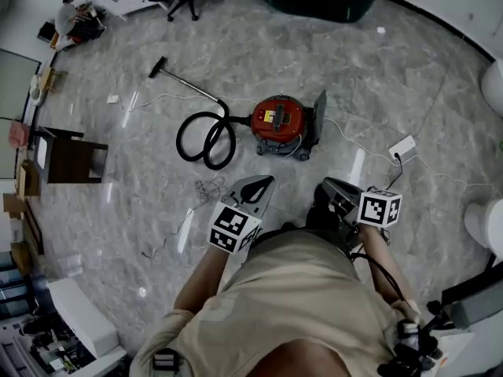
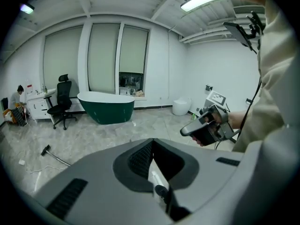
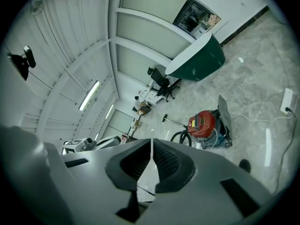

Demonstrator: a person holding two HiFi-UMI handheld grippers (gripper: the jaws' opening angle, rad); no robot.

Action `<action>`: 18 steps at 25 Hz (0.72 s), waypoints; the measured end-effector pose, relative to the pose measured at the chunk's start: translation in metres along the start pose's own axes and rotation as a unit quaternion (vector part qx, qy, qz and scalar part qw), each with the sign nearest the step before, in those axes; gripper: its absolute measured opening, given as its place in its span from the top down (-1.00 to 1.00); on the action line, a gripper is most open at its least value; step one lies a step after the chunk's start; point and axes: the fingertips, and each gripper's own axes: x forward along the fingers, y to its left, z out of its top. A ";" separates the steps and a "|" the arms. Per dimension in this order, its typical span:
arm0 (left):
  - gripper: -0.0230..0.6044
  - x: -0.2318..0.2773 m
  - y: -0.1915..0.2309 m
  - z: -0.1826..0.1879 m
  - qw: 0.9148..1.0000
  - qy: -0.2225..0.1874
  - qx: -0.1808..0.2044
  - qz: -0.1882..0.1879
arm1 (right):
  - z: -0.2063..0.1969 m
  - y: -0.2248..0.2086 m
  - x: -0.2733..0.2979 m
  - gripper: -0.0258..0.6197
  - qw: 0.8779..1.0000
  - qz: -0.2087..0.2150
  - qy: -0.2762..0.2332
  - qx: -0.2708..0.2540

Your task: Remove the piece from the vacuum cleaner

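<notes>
Vacuum cleaner [image 1: 279, 122] setting: grey marbled floor [image 1: 236, 45], glossy and wide. Dark green bathtub [image 2: 106, 108] at the far wall, below tall blinds. Black office chair [image 2: 62, 102] left of the tub. A seated person [image 1: 75, 14] is further left, in the corner.

Vacuum itself: red drum, upright on the floor, well ahead of both tongs. Black hose [image 1: 206, 138] leaves its left side and lies in a loop on the floor. A thin wand [image 1: 189, 86] runs on from the loop to a dark nozzle [image 1: 157, 67]. Grey flat panel [image 1: 318, 116] stands upright against the drum's right side. White cable [image 1: 354, 140] trails from that side toward a white power strip [image 1: 402, 148].

Left tongs [image 1: 266, 183]: closed, tips together, nothing between them, held low in front of the person's body. Right tongs [image 1: 328, 185]: closed as well, empty, near the left pair. The red drum shows beyond their tips in the right gripper view. Neither pair touches the vacuum or its fittings.
</notes>
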 end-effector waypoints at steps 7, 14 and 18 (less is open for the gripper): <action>0.92 0.055 0.004 0.021 0.999 0.039 0.000 0.014 | 0.061 -0.095 0.010 0.75 0.994 -0.095 0.044 -0.037; 0.92 0.089 0.036 0.028 0.999 0.043 -0.006 0.011 | 0.100 -0.152 0.049 0.40 0.988 -0.145 0.050 -0.011; 0.92 0.109 0.057 0.012 0.998 0.056 -0.023 -0.011 | 0.106 -0.196 0.082 0.40 0.978 -0.194 0.077 -0.009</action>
